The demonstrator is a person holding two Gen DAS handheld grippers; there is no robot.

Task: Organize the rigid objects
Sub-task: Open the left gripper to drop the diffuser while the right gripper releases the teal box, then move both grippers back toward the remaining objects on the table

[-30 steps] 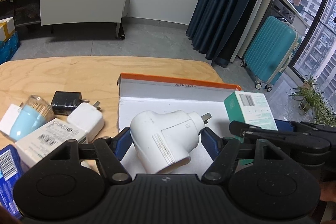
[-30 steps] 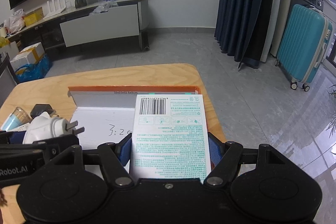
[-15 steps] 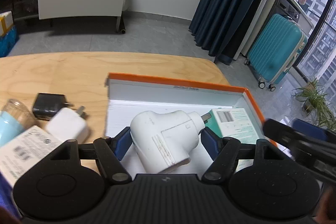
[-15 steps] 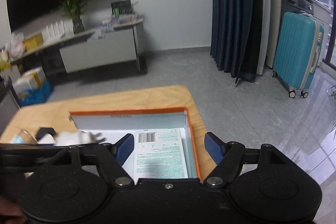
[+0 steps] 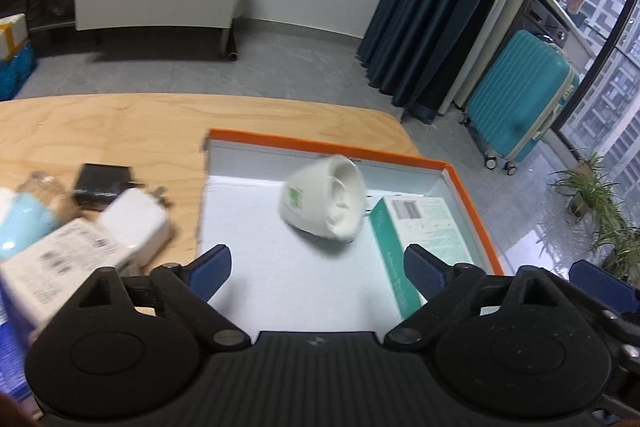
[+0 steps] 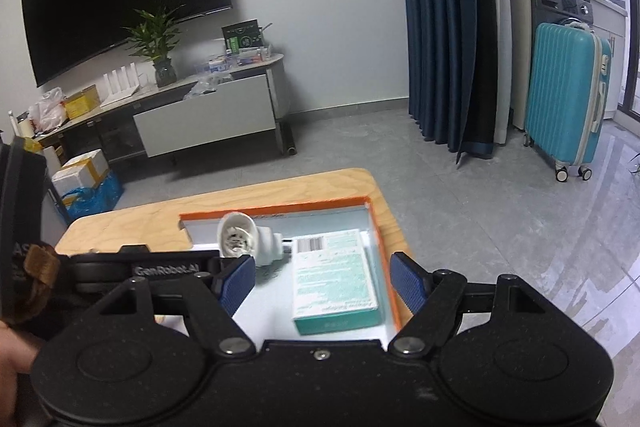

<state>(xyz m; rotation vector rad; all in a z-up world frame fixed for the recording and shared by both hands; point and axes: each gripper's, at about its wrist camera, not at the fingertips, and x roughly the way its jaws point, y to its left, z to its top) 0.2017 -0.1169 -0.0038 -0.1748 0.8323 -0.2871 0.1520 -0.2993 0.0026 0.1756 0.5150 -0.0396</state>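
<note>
Seen from the left wrist: left hand-held gripper (image 5: 316, 269) spread wide with nothing between its blue pads, jaws having just been opening. Ahead of it, an orange-edged box (image 5: 472, 203) lying open on the wooden bench (image 5: 100, 123). Inside the box, a white plug adapter (image 5: 324, 201), blurred, clear of the pads and near the far wall; whether resting on the box floor or just above it, impossible to tell. Just right of the adapter, against the right wall of the box, a teal and white carton (image 5: 420, 227) lying flat. Left of the box, out on the bench, a white charger (image 5: 134, 219) touching a black charger (image 5: 102, 183) beyond it, a white labelled carton (image 5: 60, 267) nearer the camera, and a pale blue container (image 5: 24, 227) with a clear lid at the far left edge, all blurred. Beyond the box, across the floor, a teal suitcase (image 5: 520, 103) beside a dark blue curtain (image 5: 432, 7). Seen from the right wrist: right hand-held gripper (image 6: 324, 285) also well open and holding nothing, jaws having just been opening, pads standing either side of the teal and white carton (image 6: 334, 279) without touching it. Carton flat in the right near corner of the box (image 6: 374, 223), barcode end toward the far wall. White plug adapter (image 6: 246, 241) to the left of the carton inside the box, hollow end facing the camera. Left hand-held gripper's black body (image 6: 140, 269) crossing in front of the box from the left, part of a hand (image 6: 12, 359) visible at the left edge.
</note>
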